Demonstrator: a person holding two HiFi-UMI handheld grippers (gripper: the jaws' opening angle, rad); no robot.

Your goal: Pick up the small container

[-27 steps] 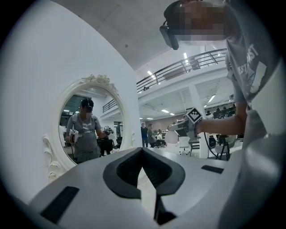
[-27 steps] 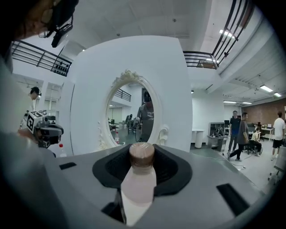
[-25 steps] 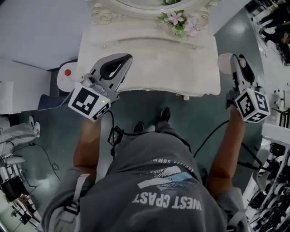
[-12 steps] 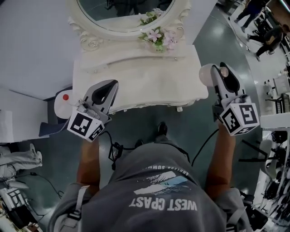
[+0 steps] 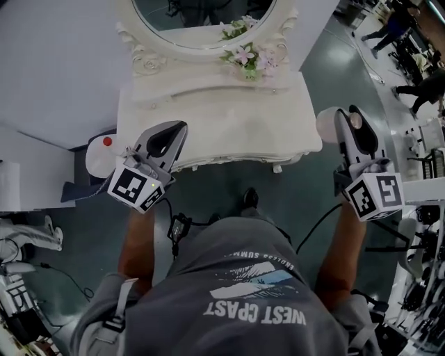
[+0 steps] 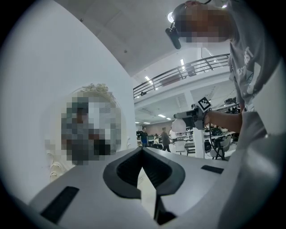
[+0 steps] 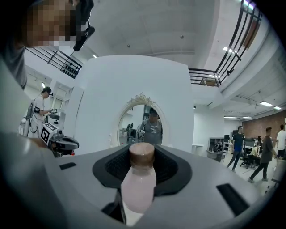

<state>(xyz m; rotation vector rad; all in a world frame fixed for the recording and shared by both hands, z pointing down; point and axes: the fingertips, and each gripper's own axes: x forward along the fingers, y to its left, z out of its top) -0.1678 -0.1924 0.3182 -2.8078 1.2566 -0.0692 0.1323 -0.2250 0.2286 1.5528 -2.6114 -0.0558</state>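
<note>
The small container is a pale pink bottle point(image 7: 138, 188) with a brown cap, held upright. My right gripper point(image 7: 142, 154) is shut on its body. From the head view the bottle point(image 5: 327, 124) hangs in the air just off the right end of the white vanity table point(image 5: 229, 118), with the right gripper point(image 5: 348, 117) pointing level. My left gripper point(image 5: 179, 126) hovers over the table's front left edge. Its jaws meet at the tips with nothing between them point(image 6: 143, 150). The left gripper view also shows the right gripper point(image 6: 199, 112) off to the side.
An oval mirror point(image 5: 201, 17) with a carved frame stands at the back of the table, with pink flowers point(image 5: 247, 55) at its base. A white unit with a red button point(image 5: 106, 142) sits left of the table. Equipment racks point(image 5: 424, 229) crowd the right. People stand far off point(image 7: 263, 152).
The right gripper has lifted and drifted beside the table's right end, still gripping the bottle. The left gripper shifted only slightly. The head view has swung to show more of the mirror.
</note>
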